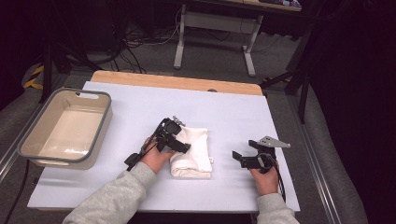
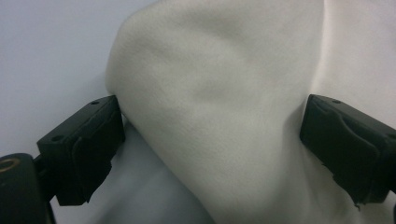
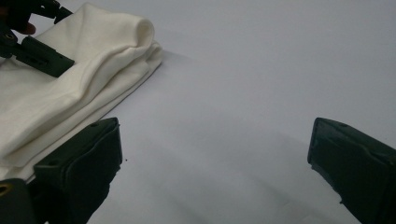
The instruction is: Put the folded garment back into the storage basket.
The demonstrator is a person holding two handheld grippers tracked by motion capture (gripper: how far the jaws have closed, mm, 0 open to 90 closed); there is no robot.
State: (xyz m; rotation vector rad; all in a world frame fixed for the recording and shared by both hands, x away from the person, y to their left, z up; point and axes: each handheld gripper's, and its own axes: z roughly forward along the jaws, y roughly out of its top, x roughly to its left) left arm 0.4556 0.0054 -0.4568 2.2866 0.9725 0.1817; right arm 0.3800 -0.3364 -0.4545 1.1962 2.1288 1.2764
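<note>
Your left gripper (image 2: 210, 140) straddles the folded cloth (image 1: 191, 149), jaws wide, unclamped — your right gripper (image 3: 215, 163) gapes empty — the tub (image 1: 28, 140) holds nothing.

In the high view the left gripper (image 1: 180, 140) lies over the folded white cloth (image 1: 192, 154) and hides its left part, so whether the pads touch the fabric cannot be told there. In the left gripper view the cloth (image 2: 219, 116) runs off the top, right and bottom edges. The right gripper view cuts the cloth (image 3: 70, 98) at its left edge. The person's forearms leave the high view at the bottom.
</note>
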